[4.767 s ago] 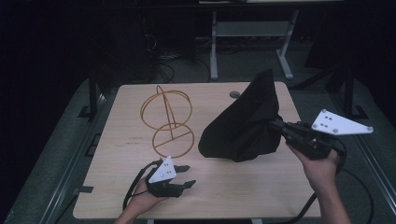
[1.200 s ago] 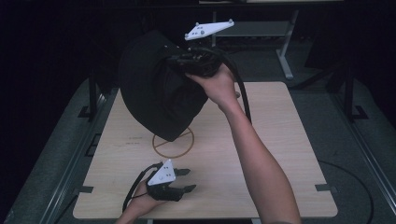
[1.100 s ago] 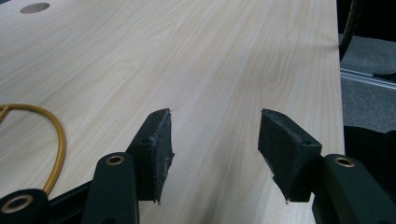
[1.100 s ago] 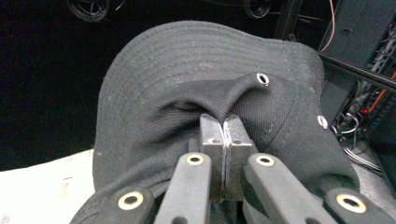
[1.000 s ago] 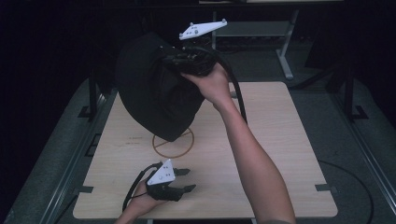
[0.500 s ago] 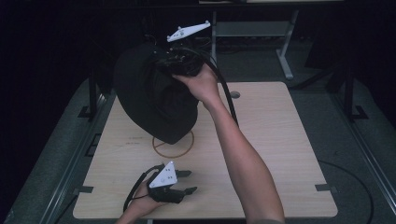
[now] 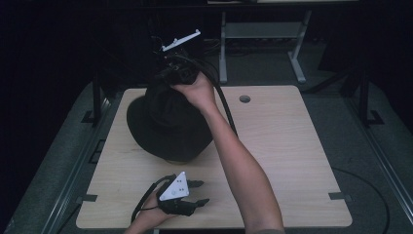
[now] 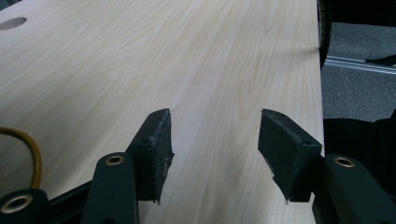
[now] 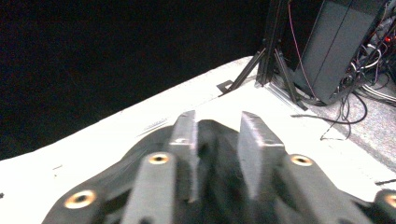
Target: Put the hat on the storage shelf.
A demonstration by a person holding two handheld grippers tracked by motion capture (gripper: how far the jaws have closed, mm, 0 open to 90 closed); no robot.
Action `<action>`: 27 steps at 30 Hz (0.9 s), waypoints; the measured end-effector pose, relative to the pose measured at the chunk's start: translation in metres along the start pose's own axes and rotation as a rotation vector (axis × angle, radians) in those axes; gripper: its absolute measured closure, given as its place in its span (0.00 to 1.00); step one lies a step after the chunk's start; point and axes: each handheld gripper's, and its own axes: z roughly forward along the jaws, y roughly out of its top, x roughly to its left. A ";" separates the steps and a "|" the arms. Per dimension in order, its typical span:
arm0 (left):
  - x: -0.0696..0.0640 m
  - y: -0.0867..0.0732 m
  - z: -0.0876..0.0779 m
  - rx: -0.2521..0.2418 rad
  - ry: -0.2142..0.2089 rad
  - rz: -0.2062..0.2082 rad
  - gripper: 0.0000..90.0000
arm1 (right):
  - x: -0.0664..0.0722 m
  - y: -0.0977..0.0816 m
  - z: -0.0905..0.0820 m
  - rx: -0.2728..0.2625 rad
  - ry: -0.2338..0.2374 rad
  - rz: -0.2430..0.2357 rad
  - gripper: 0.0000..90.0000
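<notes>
A black brimmed hat [image 7: 165, 126] sits at the back left of the wooden table [image 7: 292, 146], covering the wire stand. My right gripper [image 7: 164, 80] is at the hat's crown, pointing down and away. Its jaws have just been opening; in the right gripper view they stand apart [image 9: 217, 140] with the hat's black fabric [image 9: 114, 168] between and under them, not pinched. My left gripper [image 7: 203, 192] rests near the front edge, open [image 8: 215, 140] over bare wood. A curve of gold wire [image 8: 32, 149] shows at the left of the left gripper view.
A round cable hole [image 7: 245, 99] is at the table's back middle. A grey desk frame [image 7: 263, 34] stands behind the table. A dark computer tower [image 9: 336, 46] and loose cables sit on the floor beyond the hat. The right gripper's cable hangs beside the forearm [image 7: 243, 165].
The right hand has brought the hat down and to the left until its brim rests on the table, hiding the gold ring of the stand. The left gripper has stayed put.
</notes>
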 end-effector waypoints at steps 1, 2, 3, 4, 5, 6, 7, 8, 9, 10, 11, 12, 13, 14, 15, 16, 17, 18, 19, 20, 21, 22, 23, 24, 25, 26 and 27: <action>0.000 0.000 0.000 0.001 -0.001 0.000 0.48 | 0.001 0.000 -0.003 -0.003 0.007 0.011 0.70; 0.001 0.000 -0.001 0.000 -0.001 0.000 0.48 | 0.000 0.000 -0.005 -0.010 0.013 0.005 0.69; 0.001 0.000 -0.001 -0.001 0.001 0.001 0.48 | 0.001 0.000 -0.009 -0.017 0.016 0.004 0.68; 0.001 0.000 -0.001 -0.005 0.002 0.000 0.48 | 0.000 -0.001 -0.013 -0.025 0.019 -0.001 0.66; 0.002 0.000 -0.001 -0.005 0.003 -0.003 0.48 | 0.000 -0.003 -0.016 -0.030 0.025 0.001 0.64; 0.002 0.000 -0.001 -0.003 0.003 -0.005 0.48 | -0.001 -0.005 -0.019 -0.033 0.027 0.003 0.63; 0.002 0.000 -0.001 -0.006 0.003 -0.008 0.48 | -0.001 -0.007 -0.022 -0.034 0.027 -0.002 0.62; 0.002 0.000 -0.002 -0.009 0.002 -0.011 0.48 | -0.003 -0.009 -0.025 -0.039 0.034 -0.002 0.62; 0.002 0.000 -0.002 -0.013 0.002 -0.013 0.48 | -0.003 -0.011 -0.029 -0.048 0.034 0.004 0.62; 0.002 0.001 -0.002 -0.008 0.004 -0.009 0.48 | -0.004 -0.014 -0.033 -0.054 0.030 -0.004 0.61; 0.002 0.001 -0.002 -0.012 0.003 -0.007 0.48 | -0.005 -0.017 -0.037 -0.070 0.038 0.003 0.61; 0.002 0.001 -0.002 -0.012 0.001 -0.011 0.48 | -0.005 -0.019 -0.040 -0.081 0.040 0.010 0.61; 0.002 0.001 -0.002 -0.014 0.000 -0.013 0.48 | -0.005 -0.021 -0.044 -0.090 0.036 0.008 0.60; 0.002 0.001 -0.002 -0.013 0.000 -0.009 0.48 | -0.005 -0.023 -0.047 -0.093 0.036 0.014 0.58; 0.002 0.001 -0.002 -0.013 -0.003 -0.008 0.48 | -0.006 -0.025 -0.050 -0.101 0.044 0.017 0.57; 0.002 0.001 -0.001 -0.013 -0.004 -0.009 0.48 | -0.006 -0.027 -0.054 -0.107 0.043 0.021 0.57; 0.002 0.001 -0.001 -0.009 -0.004 -0.007 0.48 | -0.007 -0.029 -0.056 -0.110 0.039 0.020 0.56; 0.003 0.001 -0.001 -0.009 -0.002 -0.001 0.48 | -0.008 -0.031 -0.060 -0.120 0.043 0.021 0.55; 0.002 0.001 -0.001 -0.008 -0.002 -0.002 0.48 | -0.008 -0.032 -0.062 -0.125 0.049 0.022 0.55; 0.002 0.001 -0.001 -0.009 -0.004 -0.005 0.48 | -0.009 -0.035 -0.065 -0.134 0.051 0.029 0.54; 0.001 0.001 -0.001 -0.008 -0.005 -0.007 0.47 | -0.009 -0.036 -0.067 -0.138 0.052 0.036 0.54; 0.000 0.001 -0.001 -0.011 -0.008 -0.016 0.47 | -0.010 -0.038 -0.068 -0.140 0.057 0.035 0.53; 0.000 0.001 0.000 -0.012 -0.009 -0.018 0.47 | -0.010 -0.040 -0.070 -0.147 0.055 0.033 0.52; 0.000 0.001 0.000 -0.012 -0.008 -0.019 0.47 | -0.010 -0.042 -0.073 -0.149 0.053 0.037 0.51; 0.000 0.001 0.000 -0.013 -0.006 -0.017 0.47 | -0.010 -0.044 -0.075 -0.154 0.057 0.036 0.50; 0.000 0.001 0.000 -0.017 -0.006 -0.019 0.47 | -0.010 -0.046 -0.078 -0.160 0.060 0.036 0.50; 0.001 0.001 0.000 -0.019 -0.007 -0.019 0.47 | -0.010 -0.047 -0.081 -0.170 0.061 0.037 0.49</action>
